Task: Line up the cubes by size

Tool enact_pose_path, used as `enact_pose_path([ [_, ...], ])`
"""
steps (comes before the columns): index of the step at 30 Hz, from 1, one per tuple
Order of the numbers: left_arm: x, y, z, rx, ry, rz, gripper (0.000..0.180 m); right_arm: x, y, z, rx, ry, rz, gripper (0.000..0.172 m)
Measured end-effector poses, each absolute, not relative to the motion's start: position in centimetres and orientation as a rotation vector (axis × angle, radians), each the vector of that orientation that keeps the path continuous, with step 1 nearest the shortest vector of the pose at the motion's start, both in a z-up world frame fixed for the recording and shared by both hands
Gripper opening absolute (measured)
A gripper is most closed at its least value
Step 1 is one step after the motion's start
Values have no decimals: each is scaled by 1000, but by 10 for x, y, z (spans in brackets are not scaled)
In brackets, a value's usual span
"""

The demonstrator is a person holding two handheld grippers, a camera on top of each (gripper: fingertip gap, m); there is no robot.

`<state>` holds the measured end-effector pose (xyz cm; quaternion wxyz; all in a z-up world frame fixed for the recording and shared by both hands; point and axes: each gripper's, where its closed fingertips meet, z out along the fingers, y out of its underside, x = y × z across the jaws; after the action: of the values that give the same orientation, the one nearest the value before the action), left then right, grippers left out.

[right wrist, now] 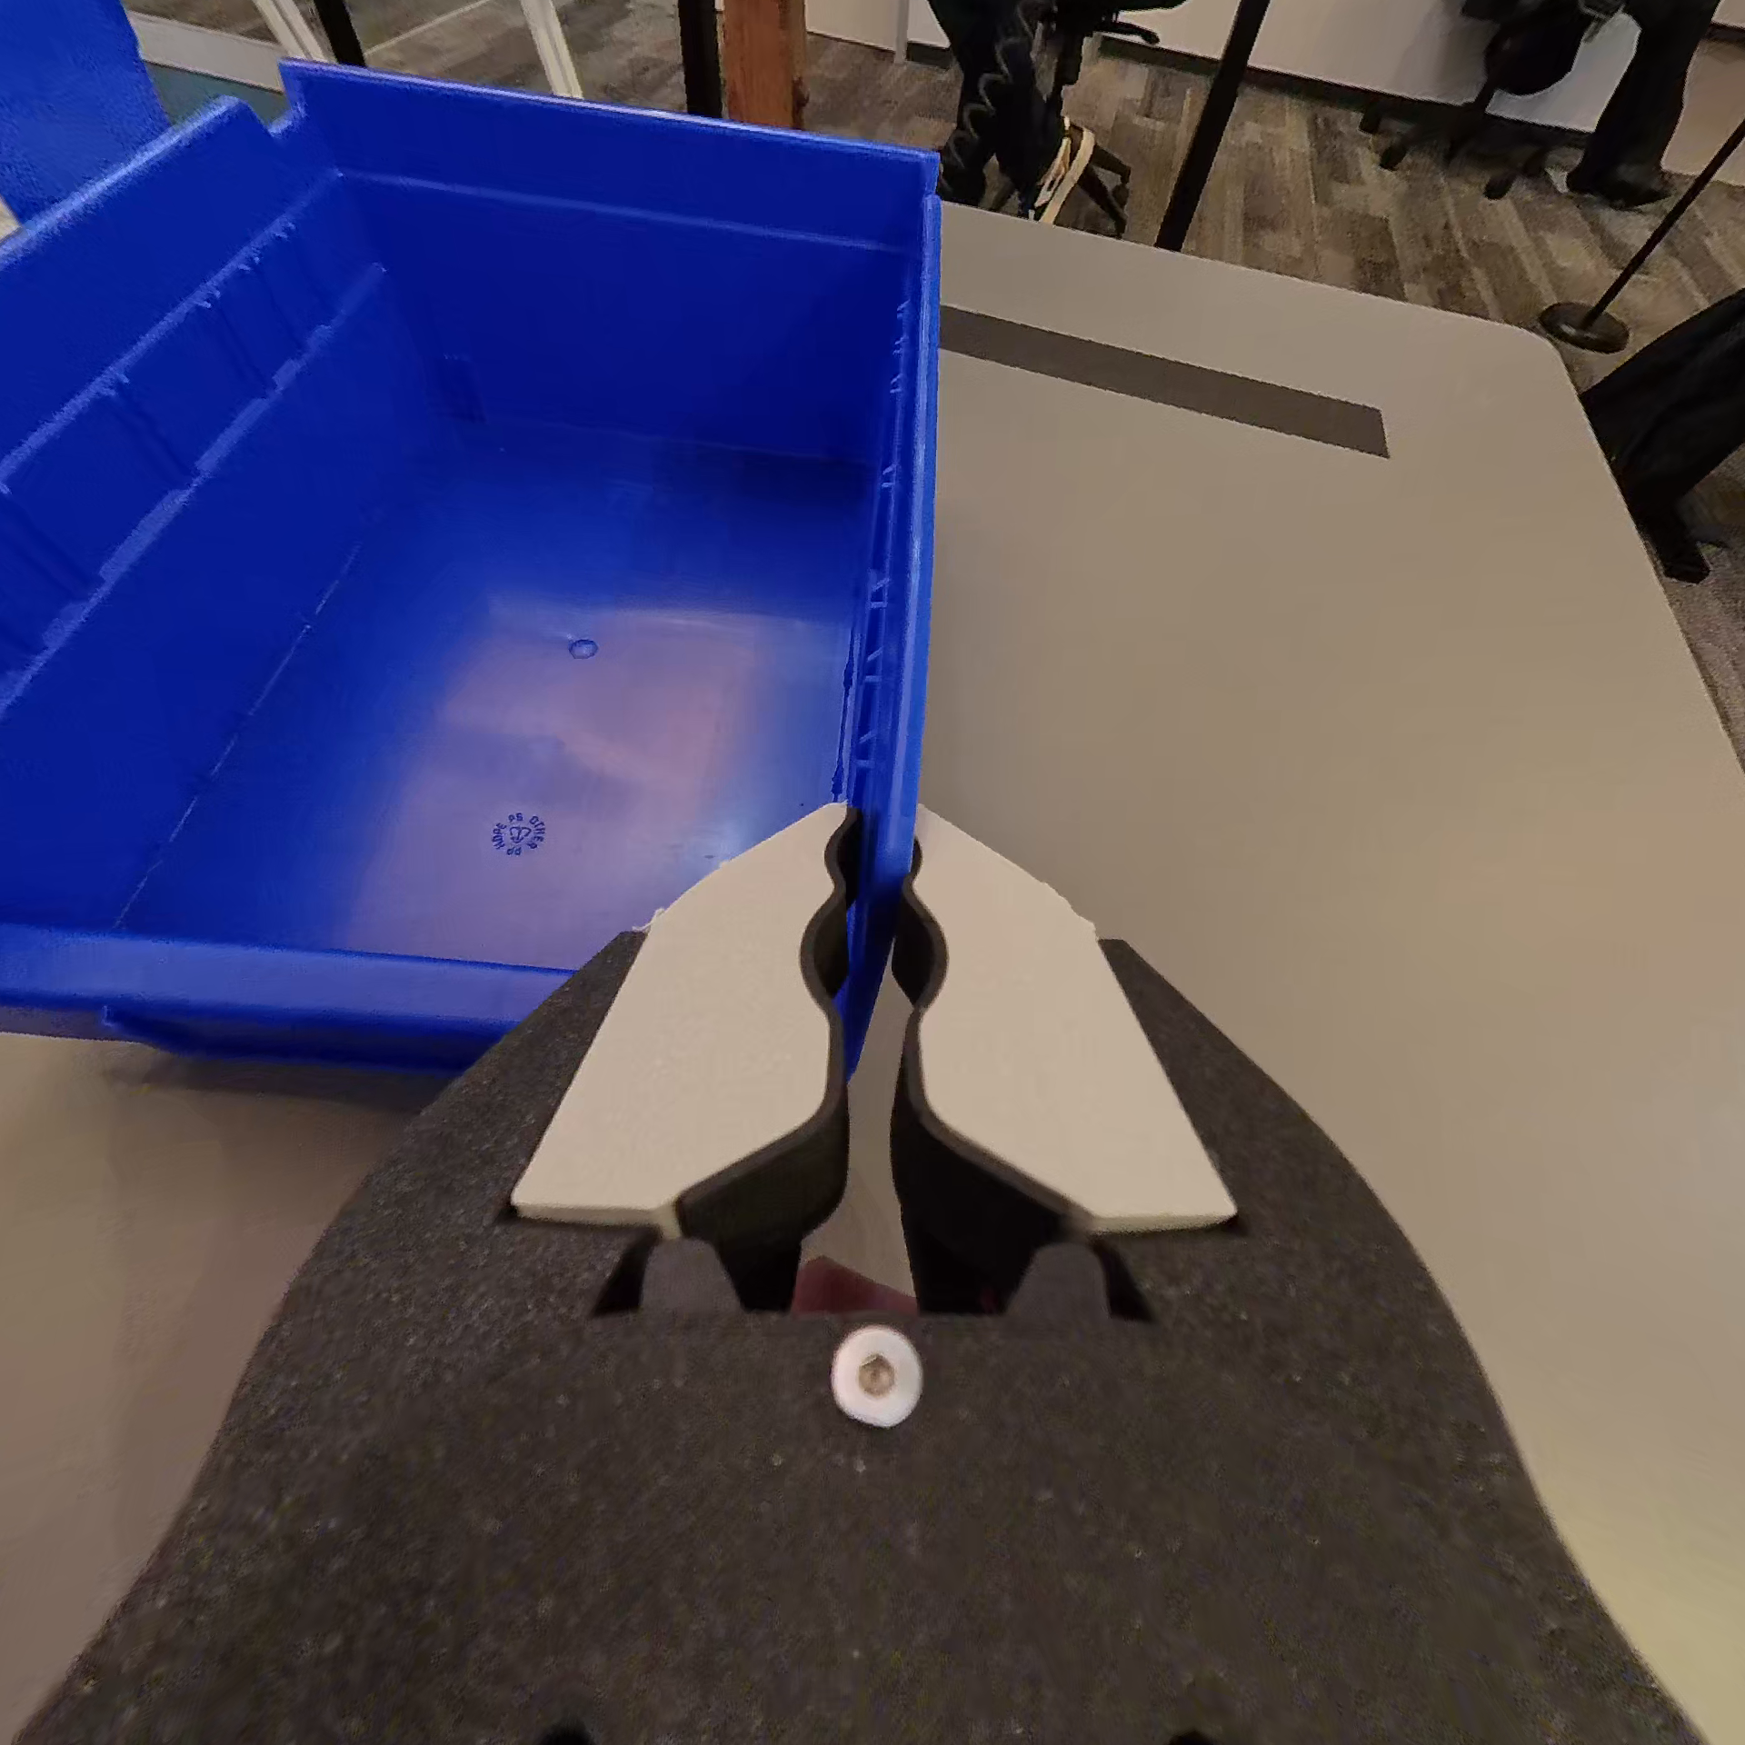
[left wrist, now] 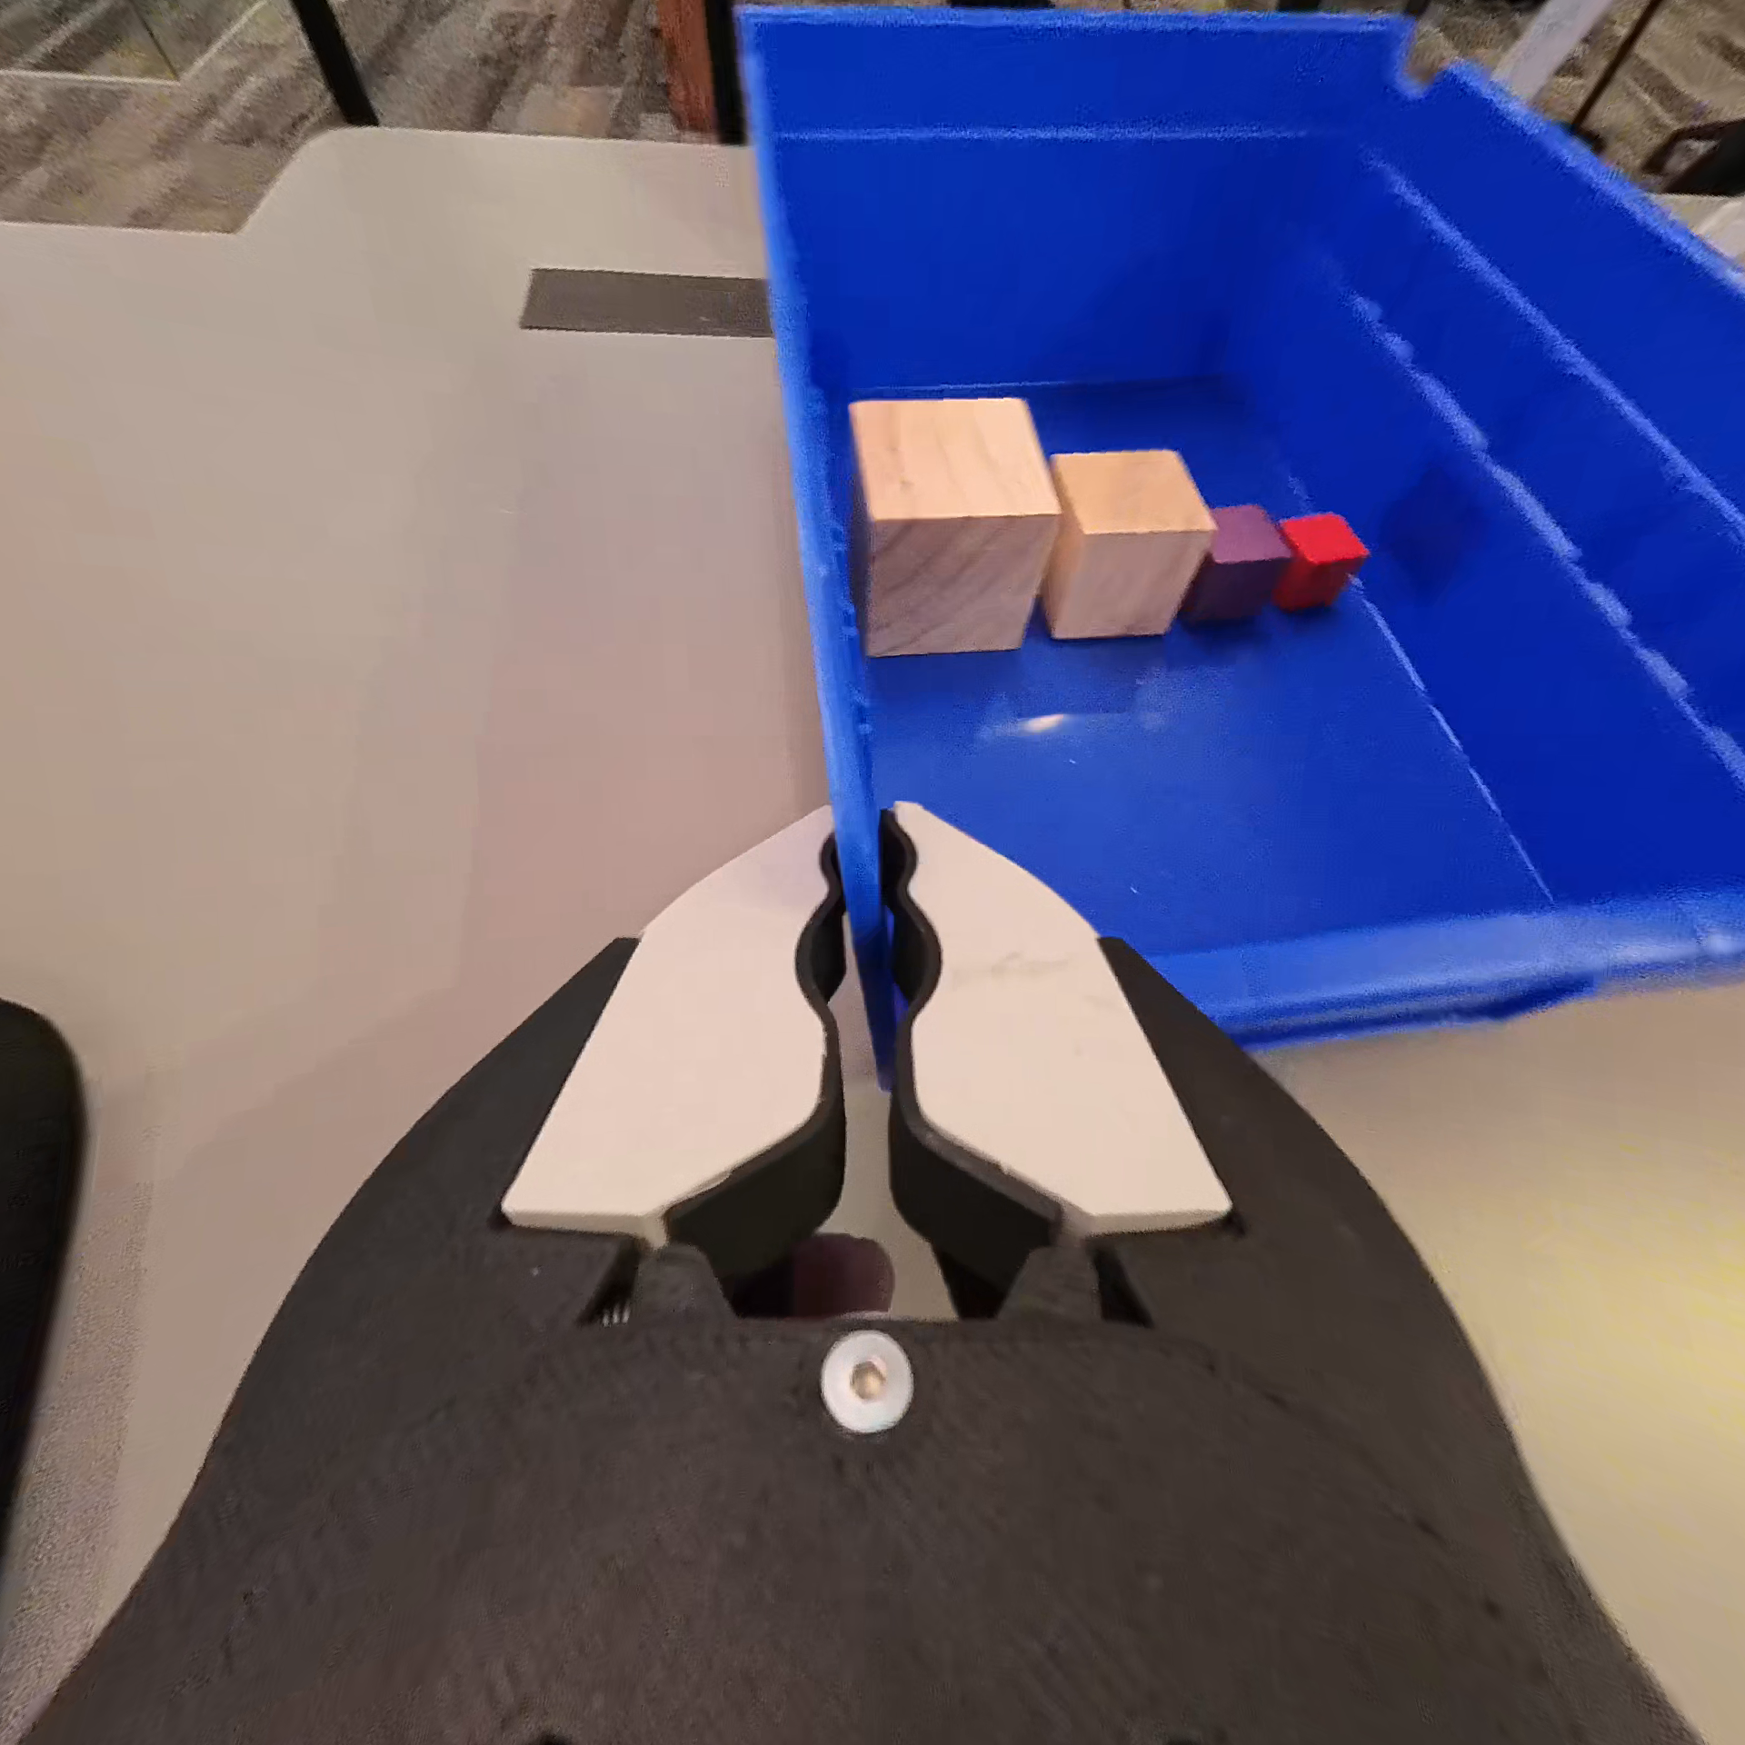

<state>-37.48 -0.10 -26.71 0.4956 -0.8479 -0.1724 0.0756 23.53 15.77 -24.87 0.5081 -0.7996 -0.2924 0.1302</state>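
The cubes are found inside the blue bin point(left wrist: 1228, 236), ahead and to the right of the left gripper point(left wrist: 859, 850), set in one row touching side by side: a large wooden cube point(left wrist: 949, 529), a smaller wooden cube point(left wrist: 1124, 543), a purple cube point(left wrist: 1237, 562) and a red cube point(left wrist: 1317, 557), descending in size, so the ordering is judged complete. The wood is pale and grained; the small ones are painted, matt and sharp-edged. The left gripper is closed on the bin's thin left wall, its wavy black pads pressed on either side. The right gripper point(right wrist: 883, 850) is likewise clamped on the opposite wall point(right wrist: 902, 567), which is ribbed moulded plastic. The bin is probably being held from both sides for carrying across the smooth grey table point(right wrist: 1275, 755).
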Motion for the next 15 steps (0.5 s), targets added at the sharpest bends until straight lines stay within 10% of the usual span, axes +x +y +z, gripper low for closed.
enact_pose_path([
  [15, -432, -6, -267, -2044, -492, 153, 2, 246, 202, -249, -1938, -659, 287, 4],
])
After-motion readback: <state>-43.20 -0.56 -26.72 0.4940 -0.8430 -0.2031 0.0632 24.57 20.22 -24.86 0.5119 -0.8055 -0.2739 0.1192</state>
